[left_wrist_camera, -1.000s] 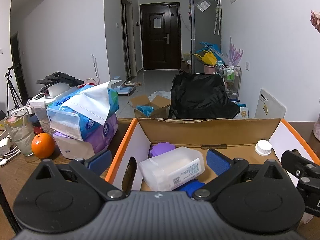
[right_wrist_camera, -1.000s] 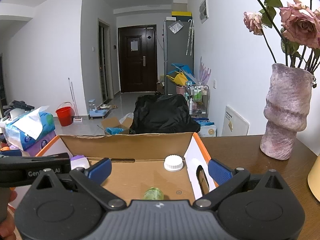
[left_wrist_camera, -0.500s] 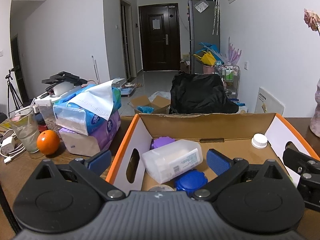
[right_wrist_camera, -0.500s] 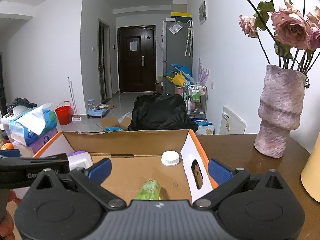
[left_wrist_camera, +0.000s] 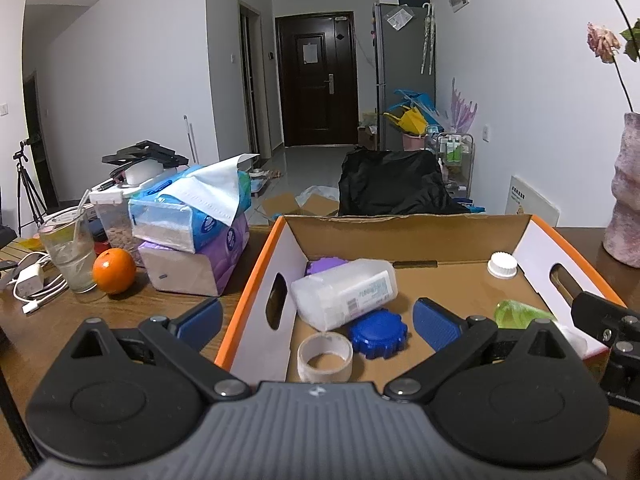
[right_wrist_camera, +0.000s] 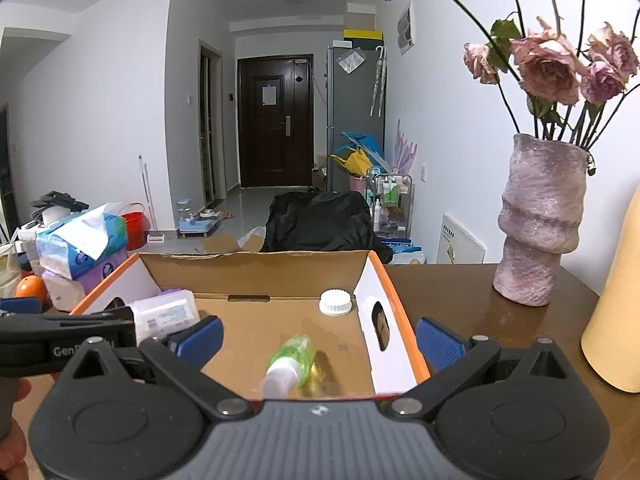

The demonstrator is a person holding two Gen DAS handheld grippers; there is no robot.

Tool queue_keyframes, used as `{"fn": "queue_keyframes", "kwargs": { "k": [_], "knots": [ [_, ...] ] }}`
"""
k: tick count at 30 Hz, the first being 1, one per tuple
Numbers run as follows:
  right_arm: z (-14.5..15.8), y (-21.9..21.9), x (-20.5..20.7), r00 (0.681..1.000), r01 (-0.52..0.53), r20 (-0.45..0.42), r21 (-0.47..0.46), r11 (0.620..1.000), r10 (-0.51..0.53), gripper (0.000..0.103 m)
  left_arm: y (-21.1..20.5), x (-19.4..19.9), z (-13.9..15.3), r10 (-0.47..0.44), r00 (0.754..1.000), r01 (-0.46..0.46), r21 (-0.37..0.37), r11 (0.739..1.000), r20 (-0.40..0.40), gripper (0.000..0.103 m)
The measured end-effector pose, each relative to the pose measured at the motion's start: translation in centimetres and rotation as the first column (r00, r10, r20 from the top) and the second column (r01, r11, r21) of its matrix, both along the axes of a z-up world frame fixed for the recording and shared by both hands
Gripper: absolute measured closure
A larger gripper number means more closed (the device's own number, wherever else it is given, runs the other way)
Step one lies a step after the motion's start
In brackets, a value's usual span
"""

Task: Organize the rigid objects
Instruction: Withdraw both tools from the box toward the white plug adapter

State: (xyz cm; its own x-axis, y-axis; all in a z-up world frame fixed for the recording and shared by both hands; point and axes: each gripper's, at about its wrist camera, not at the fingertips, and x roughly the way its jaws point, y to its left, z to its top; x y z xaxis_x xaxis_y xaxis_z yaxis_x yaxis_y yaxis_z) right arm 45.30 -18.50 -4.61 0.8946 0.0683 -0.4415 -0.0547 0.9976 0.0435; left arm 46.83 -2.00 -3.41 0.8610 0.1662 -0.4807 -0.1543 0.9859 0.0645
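Both tools wide open, nothing held in either. Left tool [left_wrist_camera: 316, 316] above the near left part of the cardboard box [left_wrist_camera: 260, 276], one finger outside the left wall, the other over the box floor. Right tool [right_wrist_camera: 318, 336] above the near right part of the same box, one finger inside, the other outside the right wall, above the tabletop [right_wrist_camera: 460, 292].

Inside the box, toward the left wall: a white plastic container [left_wrist_camera: 344, 292] on its side, long axis running from near left to far right; a purple lid [left_wrist_camera: 324, 266] behind it; a blue lid [left_wrist_camera: 378, 332] and a roll of tape [left_wrist_camera: 325, 356] in front of it, toward the near edge. Toward the far right corner: a white cap [right_wrist_camera: 336, 302], standing apart.

Decisive relation for the coming move, probably: a green bottle [right_wrist_camera: 294, 356] lying on the box floor just ahead of and below the right tool, between its fingers, white nozzle toward the tool, long axis almost along the tool's forward direction. Clearly nearer to the right tool than to the left one. For a grip across the body, little turning needed, only lowering; risk of rolling sideways under a one-sided touch.
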Motion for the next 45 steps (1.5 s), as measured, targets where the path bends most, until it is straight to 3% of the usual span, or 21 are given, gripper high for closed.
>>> {"fn": "queue_keyframes", "kwargs": {
  "k": [22,45],
  "knots": [
    [0.3,-1.3,-7.7,1.0,-0.016,0.006,-0.039,0.999,0.016,0.0,0.2,-8.3,-0.1,-0.005,1.0,0.005,-0.004,1.0,-0.004,0.0],
    [-2.2,-4.9,-16.2,0.999,-0.002,-0.035,-0.048,0.999,0.0,0.0,-1.6,-16.4,-1.8,-0.045,0.999,0.045,-0.006,0.999,-0.032,0.0]
  ]
}}
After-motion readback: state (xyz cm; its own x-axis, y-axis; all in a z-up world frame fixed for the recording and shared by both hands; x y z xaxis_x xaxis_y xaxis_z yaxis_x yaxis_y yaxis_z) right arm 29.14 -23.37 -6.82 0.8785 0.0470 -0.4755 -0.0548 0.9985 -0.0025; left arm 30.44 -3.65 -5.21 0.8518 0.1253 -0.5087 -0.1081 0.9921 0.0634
